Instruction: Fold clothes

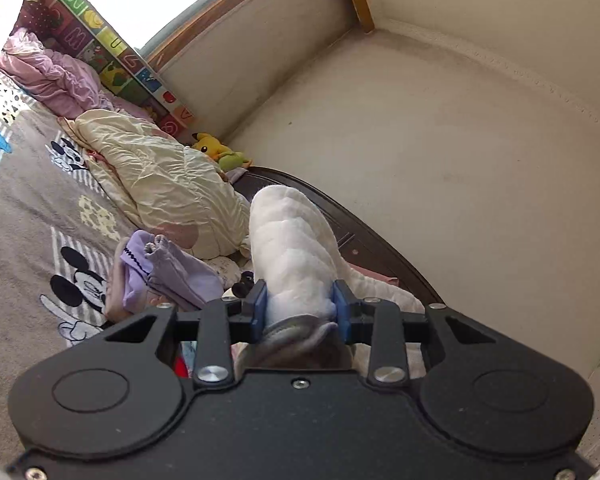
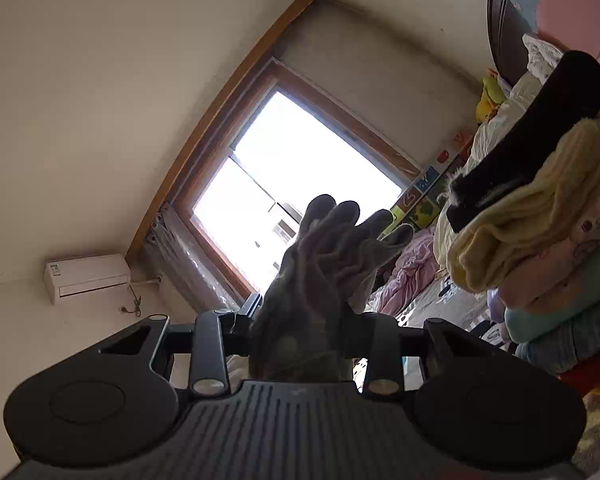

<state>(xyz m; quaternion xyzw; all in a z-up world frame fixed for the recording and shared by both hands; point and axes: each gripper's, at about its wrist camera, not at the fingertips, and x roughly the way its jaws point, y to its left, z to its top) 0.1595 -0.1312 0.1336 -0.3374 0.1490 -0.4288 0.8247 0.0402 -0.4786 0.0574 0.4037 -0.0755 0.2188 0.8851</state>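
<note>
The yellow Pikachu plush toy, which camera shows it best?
The left wrist view. There the Pikachu plush lies in daylight by the wall, beyond the cream quilt, face and ear visible. In the right wrist view it is only a small yellow shape at the frame's edge, partly hidden behind bedding, with no detail.

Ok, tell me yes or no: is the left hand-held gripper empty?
No, the left hand-held gripper is clamped on a white quilted garment that sticks out between its blue pads.
</note>
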